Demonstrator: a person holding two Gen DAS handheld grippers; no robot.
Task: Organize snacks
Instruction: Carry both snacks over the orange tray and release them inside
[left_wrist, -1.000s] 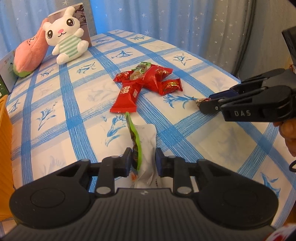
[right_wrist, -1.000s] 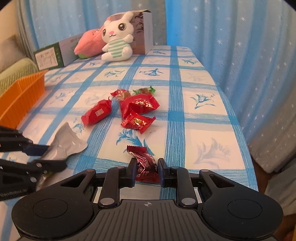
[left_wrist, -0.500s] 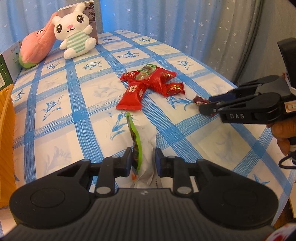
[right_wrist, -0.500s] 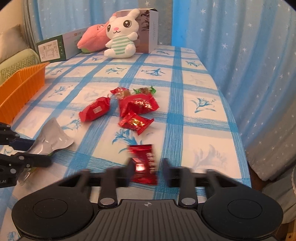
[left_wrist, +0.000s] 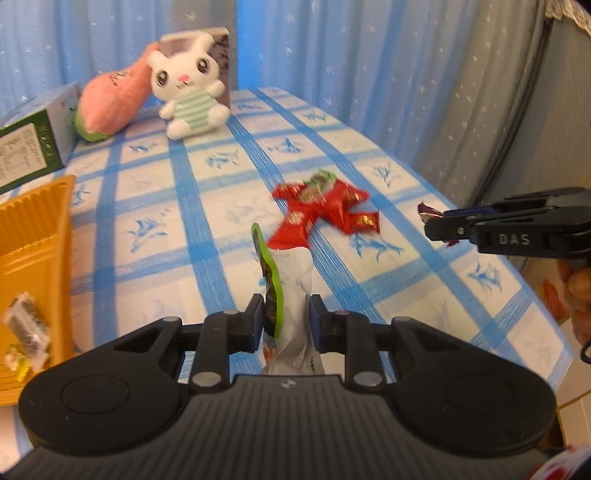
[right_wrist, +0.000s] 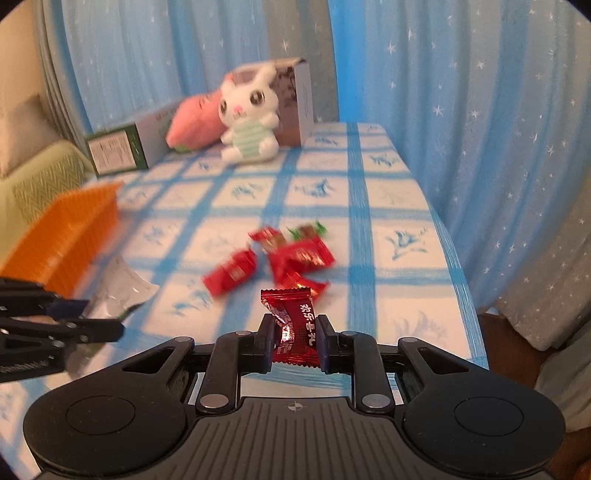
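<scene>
- Lifting both catches clear of the table (left_wrist: 424, 295), we have swung toward the orange basket (left_wrist: 37, 236), which a second ago showed only as a sliver at the left edge of the left wrist view and now fills that side.
- Our left gripper (left_wrist: 286, 319) is closed on the white and green snack pouch (left_wrist: 291, 291), which stands on edge between the fingers and reaches forward past the tips.
- Our right gripper (right_wrist: 294, 334) is clamped on a dark red candy (right_wrist: 291, 321), held upright; half a second ago this view was blurred, and now the wrapper print reads sharply.
- We judge both are mid-carry toward the basket, so the placing step is next and nothing has been dropped in from this pair yet.
- Some small packets (left_wrist: 22, 332) already lie in the basket.
- The pile of red snacks (right_wrist: 273, 266) remains on the cloth, well apart from the basket, so more trips are needed.
- A plush rabbit (left_wrist: 188, 99), a pink plush (left_wrist: 110, 103) and a green box (left_wrist: 26, 155) sit at the far end, out of our path.
- Nothing stands between us and the basket; the near basket wall is the only thing to clear, and the two grippers are close enough to mind each other.
</scene>
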